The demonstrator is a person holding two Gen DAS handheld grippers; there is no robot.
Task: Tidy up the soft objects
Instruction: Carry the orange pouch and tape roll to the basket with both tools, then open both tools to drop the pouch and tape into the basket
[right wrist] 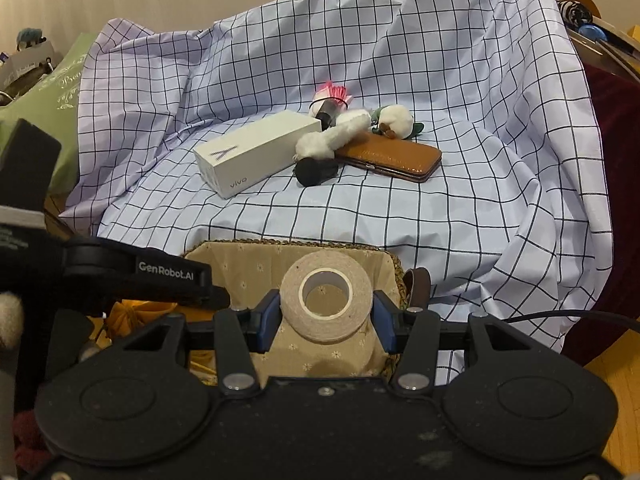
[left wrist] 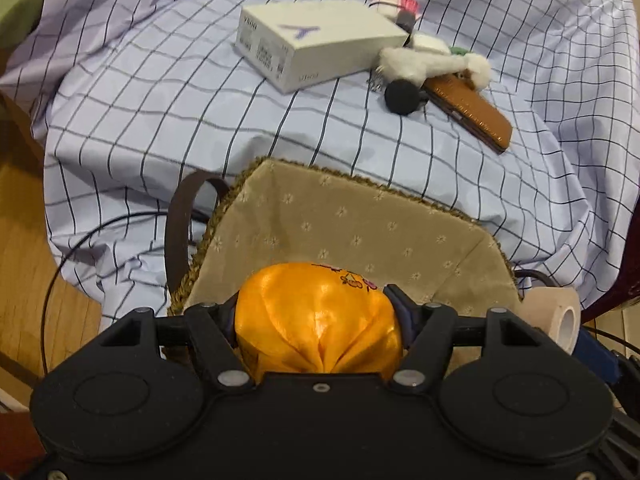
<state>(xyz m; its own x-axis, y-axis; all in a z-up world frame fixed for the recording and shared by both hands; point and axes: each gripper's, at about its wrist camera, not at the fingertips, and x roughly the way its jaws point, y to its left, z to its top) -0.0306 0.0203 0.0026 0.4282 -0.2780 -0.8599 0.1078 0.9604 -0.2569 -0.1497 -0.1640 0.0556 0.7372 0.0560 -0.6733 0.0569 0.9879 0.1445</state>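
My left gripper is shut on an orange satin pouch and holds it over the fabric-lined basket. My right gripper is shut on a roll of beige tape above the same basket; the roll also shows in the left wrist view. White plush toys lie on the checked cloth farther back, beside a black pom-pom.
A white phone box, a brown leather case and a pink tassel lie on the cloth. The basket has a brown strap handle. A green bag stands at the left, a dark red cloth at the right.
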